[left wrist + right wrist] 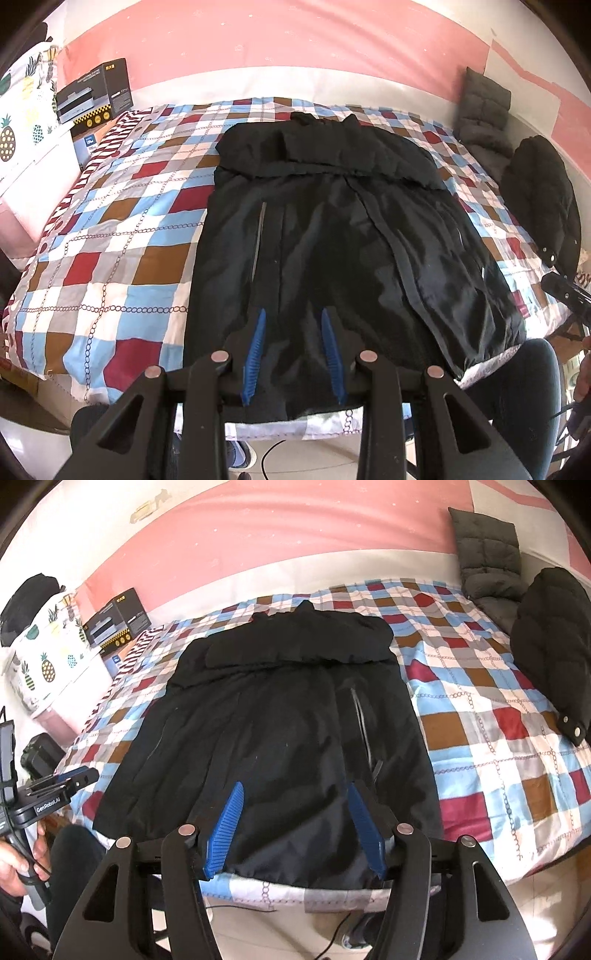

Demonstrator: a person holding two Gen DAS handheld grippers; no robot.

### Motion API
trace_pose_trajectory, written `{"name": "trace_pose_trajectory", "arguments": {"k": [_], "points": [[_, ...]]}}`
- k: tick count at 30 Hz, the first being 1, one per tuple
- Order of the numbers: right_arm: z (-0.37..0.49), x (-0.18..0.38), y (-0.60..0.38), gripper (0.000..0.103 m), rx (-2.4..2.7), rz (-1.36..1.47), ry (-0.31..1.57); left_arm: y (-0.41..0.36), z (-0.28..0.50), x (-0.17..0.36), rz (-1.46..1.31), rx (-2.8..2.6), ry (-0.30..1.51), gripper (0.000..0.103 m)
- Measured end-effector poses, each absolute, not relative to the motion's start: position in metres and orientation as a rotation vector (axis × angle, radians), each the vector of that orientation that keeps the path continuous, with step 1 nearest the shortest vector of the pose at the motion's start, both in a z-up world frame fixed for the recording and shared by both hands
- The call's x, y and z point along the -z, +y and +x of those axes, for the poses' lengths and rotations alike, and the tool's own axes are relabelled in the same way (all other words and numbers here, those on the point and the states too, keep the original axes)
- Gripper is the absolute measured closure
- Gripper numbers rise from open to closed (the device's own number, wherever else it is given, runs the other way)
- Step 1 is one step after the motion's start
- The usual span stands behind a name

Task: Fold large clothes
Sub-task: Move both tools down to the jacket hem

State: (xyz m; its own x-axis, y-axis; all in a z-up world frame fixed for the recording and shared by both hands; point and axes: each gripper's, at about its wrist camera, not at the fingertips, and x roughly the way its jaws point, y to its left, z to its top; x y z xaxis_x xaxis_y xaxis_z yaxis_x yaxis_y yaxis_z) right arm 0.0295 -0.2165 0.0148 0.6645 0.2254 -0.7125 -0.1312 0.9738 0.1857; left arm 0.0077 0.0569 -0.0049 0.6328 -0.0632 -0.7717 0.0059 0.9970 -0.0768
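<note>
A large black jacket (332, 236) lies flat on the checkered bed, collar and folded-in sleeves at the far end, hem at the near edge; it also shows in the right wrist view (280, 731). My left gripper (293, 314) is open with blue pads, held just above the jacket's hem, empty. My right gripper (295, 786) is open wider, above the hem's right half, empty. The left gripper's body (48, 797) shows at the left of the right wrist view, held by a hand. The right gripper's body (565, 291) shows at the right edge of the left wrist view.
The bed (122, 236) has a checkered cover. A second black puffer jacket (550, 657) lies at the right side, with a grey cushion (487, 550) behind it. Boxes (96, 92) and a pineapple-print pillow (44, 657) are at the far left. The person's legs stand at the bed's near edge.
</note>
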Motion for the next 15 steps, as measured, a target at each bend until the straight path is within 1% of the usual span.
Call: {"name": "trace_pose_trajectory", "arguments": {"k": [15], "points": [[0.020, 0.004, -0.231, 0.043, -0.161, 0.152, 0.874, 0.061, 0.002, 0.013, -0.055, -0.012, 0.903, 0.070]]}}
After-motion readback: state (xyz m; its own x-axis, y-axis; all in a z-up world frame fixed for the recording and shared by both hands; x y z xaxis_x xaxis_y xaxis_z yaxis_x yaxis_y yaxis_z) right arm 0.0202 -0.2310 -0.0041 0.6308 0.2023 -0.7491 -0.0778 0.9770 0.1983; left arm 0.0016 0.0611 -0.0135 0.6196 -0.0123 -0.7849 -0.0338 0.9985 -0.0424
